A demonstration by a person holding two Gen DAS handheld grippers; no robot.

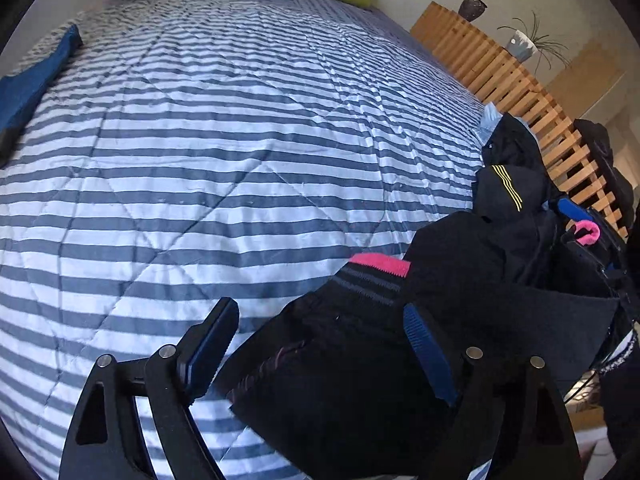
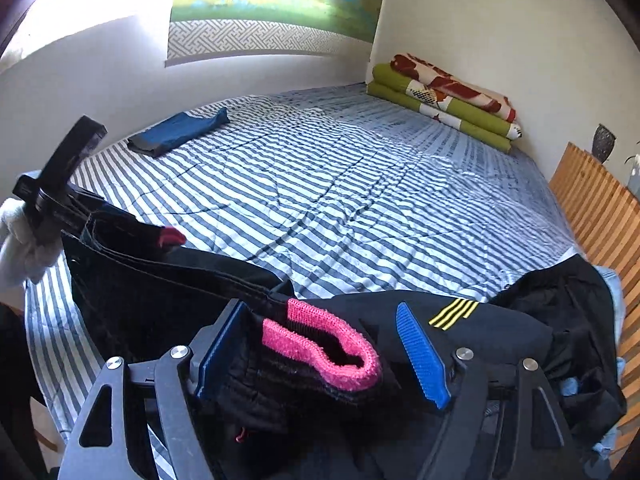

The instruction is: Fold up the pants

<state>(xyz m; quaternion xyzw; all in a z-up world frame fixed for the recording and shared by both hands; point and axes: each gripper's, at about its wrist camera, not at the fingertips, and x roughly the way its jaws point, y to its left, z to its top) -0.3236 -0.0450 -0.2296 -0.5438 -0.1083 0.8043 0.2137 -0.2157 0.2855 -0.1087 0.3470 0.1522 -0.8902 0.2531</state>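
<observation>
Black pants [image 1: 340, 368] with pink trim [image 1: 382, 264] lie bunched at the near edge of the striped bed. My left gripper [image 1: 320, 340] is open, its blue-padded fingers wide apart on either side of the black cloth. In the right wrist view, a pink-edged cuff [image 2: 332, 356] of the pants [image 2: 160, 300] sits loosely between the fingers of my right gripper [image 2: 320, 348], which is open. The left gripper [image 2: 60, 184] shows at that view's left, at the far end of a black hem. The right gripper [image 1: 580, 220] appears at the right of the left wrist view.
The striped quilt [image 1: 240, 140] stretches ahead. A folded blue garment [image 2: 180, 130] lies at its far left and folded green floral blankets [image 2: 444, 100] at the far corner. A dark clothes pile with yellow stripes [image 1: 508, 188] lies by the wooden slatted rail [image 1: 500, 72].
</observation>
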